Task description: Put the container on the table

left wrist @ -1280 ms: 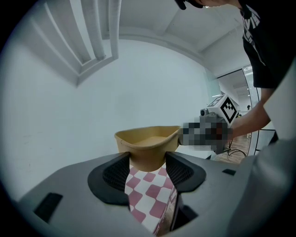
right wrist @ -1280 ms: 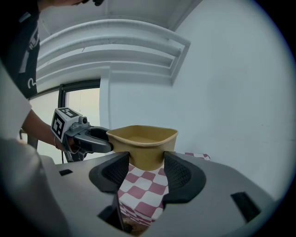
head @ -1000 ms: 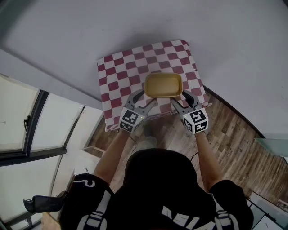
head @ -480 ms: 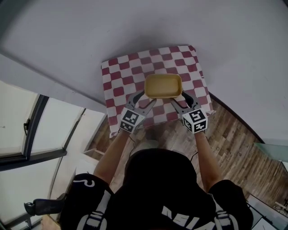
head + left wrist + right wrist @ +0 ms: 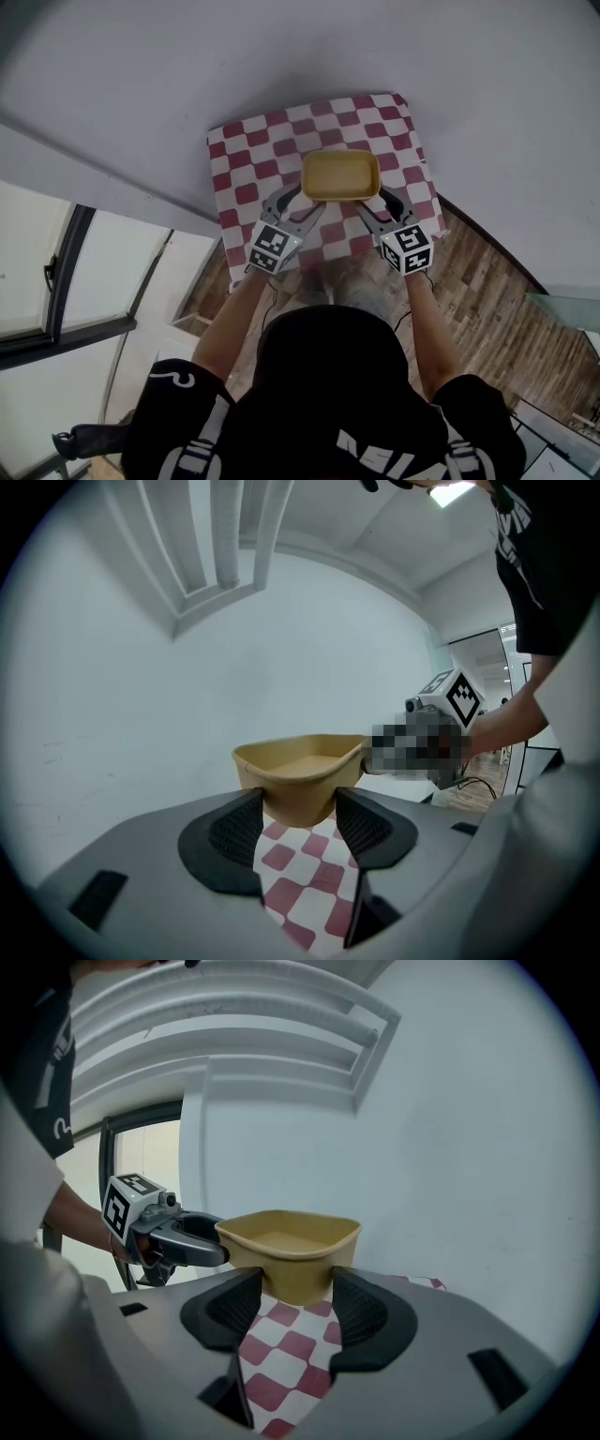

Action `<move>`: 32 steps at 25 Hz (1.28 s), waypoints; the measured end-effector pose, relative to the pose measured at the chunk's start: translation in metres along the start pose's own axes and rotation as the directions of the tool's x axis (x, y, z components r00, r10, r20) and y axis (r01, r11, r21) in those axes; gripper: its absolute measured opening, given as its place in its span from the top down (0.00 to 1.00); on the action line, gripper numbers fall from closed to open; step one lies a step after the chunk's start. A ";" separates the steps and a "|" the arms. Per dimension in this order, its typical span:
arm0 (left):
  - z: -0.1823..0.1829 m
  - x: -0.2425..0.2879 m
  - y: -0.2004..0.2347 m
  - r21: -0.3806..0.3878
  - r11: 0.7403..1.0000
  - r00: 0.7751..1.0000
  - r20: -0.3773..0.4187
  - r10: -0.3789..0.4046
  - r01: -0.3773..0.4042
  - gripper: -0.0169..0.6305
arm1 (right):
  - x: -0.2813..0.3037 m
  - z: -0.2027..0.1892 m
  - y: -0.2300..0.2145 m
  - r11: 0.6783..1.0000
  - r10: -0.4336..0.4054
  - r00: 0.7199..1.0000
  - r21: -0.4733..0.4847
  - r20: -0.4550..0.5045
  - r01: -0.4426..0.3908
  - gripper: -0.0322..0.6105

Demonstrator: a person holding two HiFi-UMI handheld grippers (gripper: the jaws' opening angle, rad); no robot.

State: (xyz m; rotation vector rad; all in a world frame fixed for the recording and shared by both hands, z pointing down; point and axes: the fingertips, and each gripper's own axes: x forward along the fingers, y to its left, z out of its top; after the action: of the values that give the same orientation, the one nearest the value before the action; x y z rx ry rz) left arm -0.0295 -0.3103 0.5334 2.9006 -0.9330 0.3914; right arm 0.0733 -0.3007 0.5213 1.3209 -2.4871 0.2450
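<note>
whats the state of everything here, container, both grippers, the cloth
checkered cloth: spread flat
container: upright, open-topped, empty, gripped at both ends over the checkered cloth; can't tell if it touches it
left gripper: jaws closed on one end of the container
right gripper: jaws closed on the container's other end

black short-sleeve tee point(image 5: 187, 441), white print across back, around 6 o'clock in head view. left gripper point(image 5: 302, 199) and right gripper point(image 5: 380, 199) both grey-bodied, black ribbed pads point(image 5: 234, 832). each has white cube point(image 5: 274, 247) with black square markers, tiny green light at corner.
</note>
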 end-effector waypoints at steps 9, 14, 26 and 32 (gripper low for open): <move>-0.001 0.006 0.018 0.009 0.999 0.999 -0.010 0.033 -0.033 0.59 | 0.020 0.003 -0.007 1.000 0.026 1.000 -0.014 0.012 -0.026 0.56; 0.002 0.014 0.024 0.012 0.999 0.999 -0.008 0.052 -0.052 0.59 | 0.028 0.005 -0.016 0.999 0.042 0.999 -0.015 0.014 -0.042 0.56; -0.002 0.043 0.022 0.012 1.000 0.999 -0.031 0.028 -0.028 0.59 | 0.031 -0.008 -0.042 1.000 0.030 0.999 0.003 -0.013 -0.030 0.56; -0.006 0.052 0.023 0.017 0.999 0.999 -0.039 0.028 -0.027 0.59 | 0.034 -0.015 -0.048 0.999 0.030 0.999 0.014 -0.020 -0.029 0.56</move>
State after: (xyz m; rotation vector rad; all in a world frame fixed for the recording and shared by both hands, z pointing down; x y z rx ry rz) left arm -0.0035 -0.3571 0.5519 2.8863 -0.9692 0.4580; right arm 0.0986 -0.3495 0.5469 1.2818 -2.4942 0.2809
